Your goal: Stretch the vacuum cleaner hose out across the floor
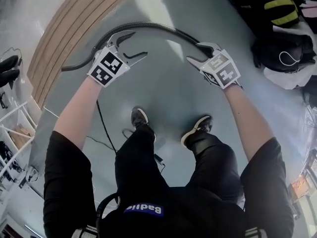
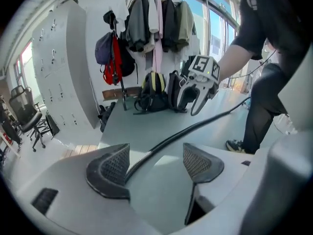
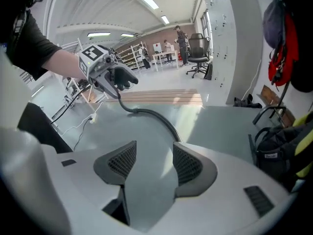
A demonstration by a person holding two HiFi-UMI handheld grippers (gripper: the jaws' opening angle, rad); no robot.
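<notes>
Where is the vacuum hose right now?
In the head view, top centre, the hose arcs between the left tongs and the right tongs, beyond the shoes.

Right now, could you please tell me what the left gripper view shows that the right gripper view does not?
Only the left gripper view: hanging coats, backpacks below them, and the right tool. Only the right gripper view: a wooden floor strip, an office chair, and the left tool. Both: the black hose leading away from parted jaws.
</notes>
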